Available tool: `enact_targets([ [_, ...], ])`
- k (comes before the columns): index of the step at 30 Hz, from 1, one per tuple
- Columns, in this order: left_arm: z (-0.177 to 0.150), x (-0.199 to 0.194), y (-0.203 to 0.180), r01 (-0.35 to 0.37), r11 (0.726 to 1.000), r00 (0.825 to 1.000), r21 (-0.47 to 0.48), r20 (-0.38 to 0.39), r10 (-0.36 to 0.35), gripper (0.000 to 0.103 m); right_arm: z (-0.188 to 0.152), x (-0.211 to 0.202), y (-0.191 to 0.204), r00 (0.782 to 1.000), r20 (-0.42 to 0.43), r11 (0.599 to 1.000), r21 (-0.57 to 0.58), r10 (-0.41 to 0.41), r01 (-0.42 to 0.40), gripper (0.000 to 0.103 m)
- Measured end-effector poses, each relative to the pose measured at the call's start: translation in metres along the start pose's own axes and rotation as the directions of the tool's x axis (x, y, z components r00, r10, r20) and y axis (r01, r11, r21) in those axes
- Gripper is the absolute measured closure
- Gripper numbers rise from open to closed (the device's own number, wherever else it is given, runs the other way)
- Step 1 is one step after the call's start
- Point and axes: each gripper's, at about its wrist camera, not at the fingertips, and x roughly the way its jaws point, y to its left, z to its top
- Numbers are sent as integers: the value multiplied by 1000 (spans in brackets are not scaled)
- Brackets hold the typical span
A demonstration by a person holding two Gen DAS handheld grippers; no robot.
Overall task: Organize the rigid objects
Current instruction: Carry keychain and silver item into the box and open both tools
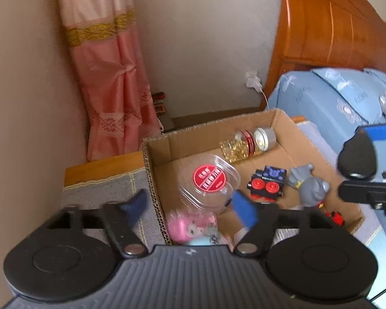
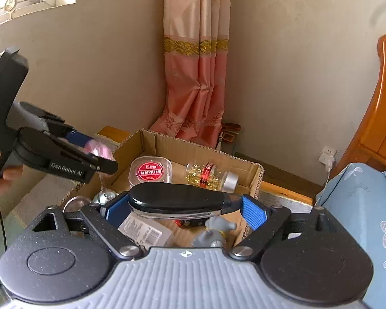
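An open cardboard box (image 1: 288, 126) (image 2: 254, 170) holds a clear tub with a red label (image 1: 209, 180) (image 2: 150, 170), a jar of gold bits (image 1: 247, 143) (image 2: 211, 176), a black toy train (image 1: 267, 184) and a grey figure (image 1: 308, 185). My right gripper (image 2: 182, 209) is shut on a black glossy oblong object (image 2: 177, 200) above the box; it also shows in the left wrist view (image 1: 357, 158). My left gripper (image 1: 190, 206) is open over the box's near corner. A pink toy (image 1: 185, 225) (image 2: 97, 150) falls just below it, a thin chain trailing.
The box sits on a grey-covered wooden stand (image 1: 103, 180). A bed with a blue floral cover (image 1: 342, 97) and wooden headboard (image 1: 329, 20) is to the right. A pink curtain (image 2: 198, 77) hangs in the corner. A wall socket with a charger (image 2: 328, 157) is behind.
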Motion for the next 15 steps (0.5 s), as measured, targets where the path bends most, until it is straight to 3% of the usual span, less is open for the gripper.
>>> enact_targets([
  [7,-8,-31,7,-18,999,995,-29,99,21,4,13,29,8,999,-45,999,43,19,-17,10],
  [15,-27,-63,15,-92,993,978,-76,178,104,1,13,73,24,991,-129,996,84,26,-15,10],
])
